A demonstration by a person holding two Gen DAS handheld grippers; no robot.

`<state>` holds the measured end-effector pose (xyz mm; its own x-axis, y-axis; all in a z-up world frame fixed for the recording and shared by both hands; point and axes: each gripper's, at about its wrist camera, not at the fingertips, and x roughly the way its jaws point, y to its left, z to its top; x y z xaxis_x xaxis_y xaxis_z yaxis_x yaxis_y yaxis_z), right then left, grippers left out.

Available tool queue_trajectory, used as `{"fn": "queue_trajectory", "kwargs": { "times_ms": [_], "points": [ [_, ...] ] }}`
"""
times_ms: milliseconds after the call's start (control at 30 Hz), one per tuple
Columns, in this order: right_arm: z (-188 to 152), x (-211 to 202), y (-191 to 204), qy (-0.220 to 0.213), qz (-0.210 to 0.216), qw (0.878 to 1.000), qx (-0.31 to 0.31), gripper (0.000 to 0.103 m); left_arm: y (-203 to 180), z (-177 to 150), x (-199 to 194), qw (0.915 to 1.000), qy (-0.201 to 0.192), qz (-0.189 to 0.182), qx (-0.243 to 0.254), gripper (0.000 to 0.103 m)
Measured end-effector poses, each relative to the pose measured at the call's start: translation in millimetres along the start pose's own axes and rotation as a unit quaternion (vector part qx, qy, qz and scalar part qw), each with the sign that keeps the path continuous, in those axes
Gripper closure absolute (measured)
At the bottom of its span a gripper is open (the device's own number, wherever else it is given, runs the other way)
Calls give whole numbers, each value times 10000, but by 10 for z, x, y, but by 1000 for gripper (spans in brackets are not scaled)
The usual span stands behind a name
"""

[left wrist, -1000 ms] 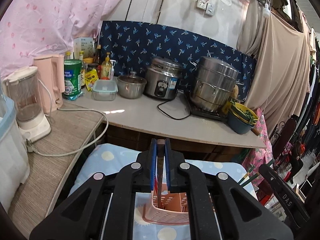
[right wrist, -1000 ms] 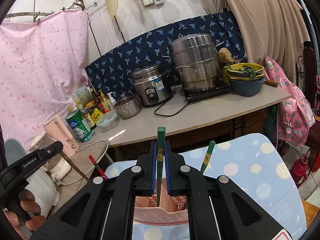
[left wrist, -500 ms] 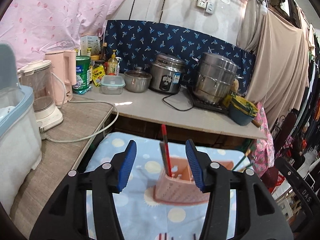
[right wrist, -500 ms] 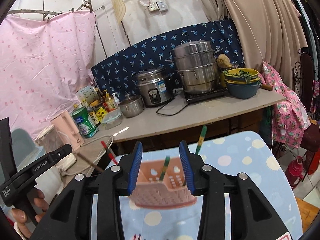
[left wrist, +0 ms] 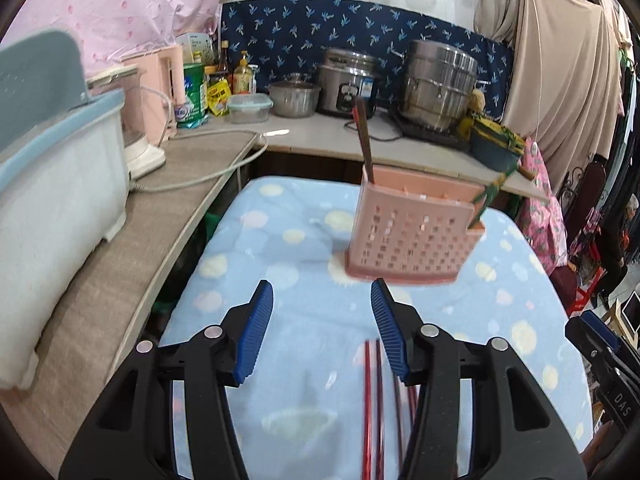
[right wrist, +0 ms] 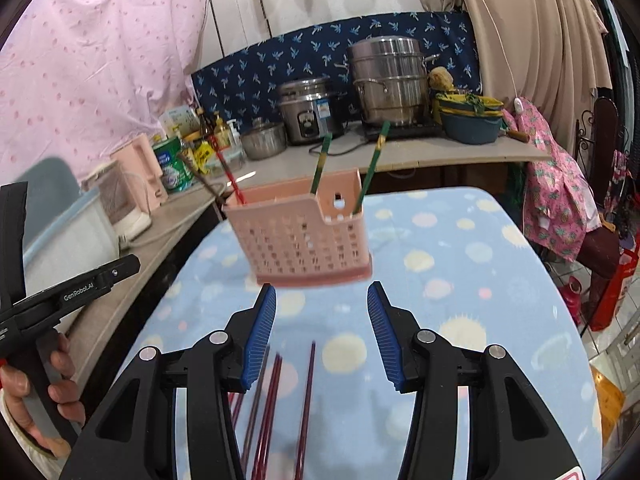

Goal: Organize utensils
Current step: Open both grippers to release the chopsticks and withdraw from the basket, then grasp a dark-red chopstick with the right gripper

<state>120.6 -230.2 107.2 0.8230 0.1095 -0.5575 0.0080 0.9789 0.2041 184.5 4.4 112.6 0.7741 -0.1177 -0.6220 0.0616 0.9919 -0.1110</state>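
Chopsticks [right wrist: 308,404], dark red and thin, lie loose on the blue dotted cloth [right wrist: 460,320] in the lower middle of both frames, pointing away toward the holder. In the right wrist view I count about four of them, though the nearest ends blur together under the left finger of the tool, so the number is not certain.

Just above them, the right tool [right wrist: 322,332] has its blue ribbed pads apart and opening wider; nothing sits between them and they touch nothing. The left tool [left wrist: 322,332] stands about as wide, empty too, with the red sticks [left wrist: 372,404] showing in the gap near its right finger. At the lower left of the right wrist view a hand [right wrist: 36,396] grips the handle of the left tool.

Farther up, centre of frame, the pink slotted holder [right wrist: 304,236] stands upright on the cloth. Two green chopsticks [right wrist: 374,160] lean out of its right end, and at its left end stand one red chopstick [right wrist: 228,172] and one brown one [right wrist: 200,178], four in all.

Beyond, along the tabletop [right wrist: 420,152] at the top of the frame, sit one rice cooker [right wrist: 308,108], one tall steel steamer pot [right wrist: 388,80] and a stack of bowls [right wrist: 470,116].
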Motion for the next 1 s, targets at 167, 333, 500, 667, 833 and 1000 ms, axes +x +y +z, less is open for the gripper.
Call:
{"fn": "queue_trajectory", "kwargs": {
  "times_ms": [167, 333, 500, 667, 833, 1000],
  "points": [
    [-394, -96, -15, 280, -82, 9996, 5, 56, -7, -390, -64, 9997, 178, 103, 121, 54],
    [-737, -136, 21, 512, -199, 9984, -111, 56, 42, -742, -112, 9991, 330, 176, 180, 54],
    [-1003, -140, 64, 699, -223, 9971, -182, 56, 120, -1004, -117, 9983, 502, 235, 178, 54],
    [-1189, -130, 127, 837, -246, 9958, -265, 56, 203, -1179, -149, 9977, 582, 303, 162, 54],
    [-1324, -105, 200, 971, -207, 9945, -333, 56, 241, -1296, -166, 9971, 676, 317, 154, 54],
    [-1440, -68, 270, 1076, -184, 9932, -404, 56, 227, -1384, -186, 9966, 743, 312, 189, 54]
  ]
}}
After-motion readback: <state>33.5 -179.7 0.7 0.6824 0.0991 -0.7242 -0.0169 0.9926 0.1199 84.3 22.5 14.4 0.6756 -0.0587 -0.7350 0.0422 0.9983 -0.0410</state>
